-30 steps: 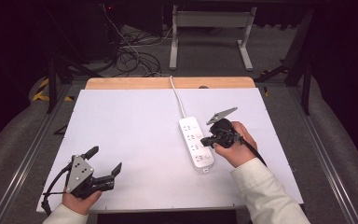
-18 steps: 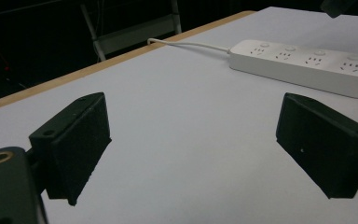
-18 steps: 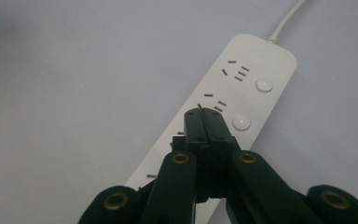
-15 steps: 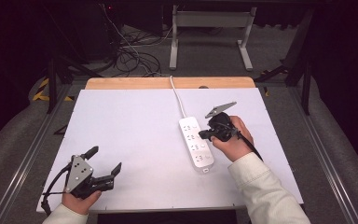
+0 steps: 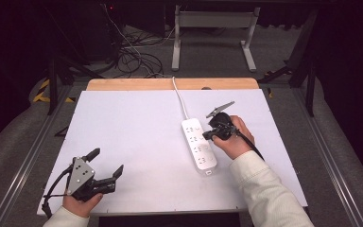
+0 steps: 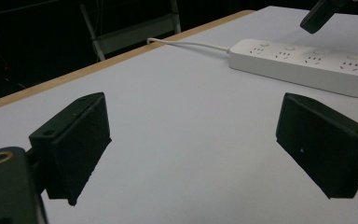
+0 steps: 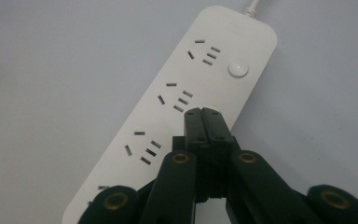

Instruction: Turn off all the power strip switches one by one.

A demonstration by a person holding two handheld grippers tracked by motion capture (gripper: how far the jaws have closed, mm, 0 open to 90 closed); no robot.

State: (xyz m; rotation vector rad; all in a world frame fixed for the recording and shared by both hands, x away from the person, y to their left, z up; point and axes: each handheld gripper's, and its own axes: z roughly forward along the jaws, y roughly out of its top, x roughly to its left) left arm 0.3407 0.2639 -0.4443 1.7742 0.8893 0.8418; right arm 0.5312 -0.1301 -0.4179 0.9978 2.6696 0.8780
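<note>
right gripper: jaws pressed flat together, nothing between them; tips hang over the second switch on the strip, probably shut so they work as one blunt pusher.
left gripper: jaws wide apart, empty, resting at the near left of the table, well apart from the strip; judged idle.
power strip: right of table centre, lying flat, long axis running near to far.
strip look: white, rounded ends, a row of sockets, a round button beside each.
cord: white, leaves the far end toward the back table edge.
</note>
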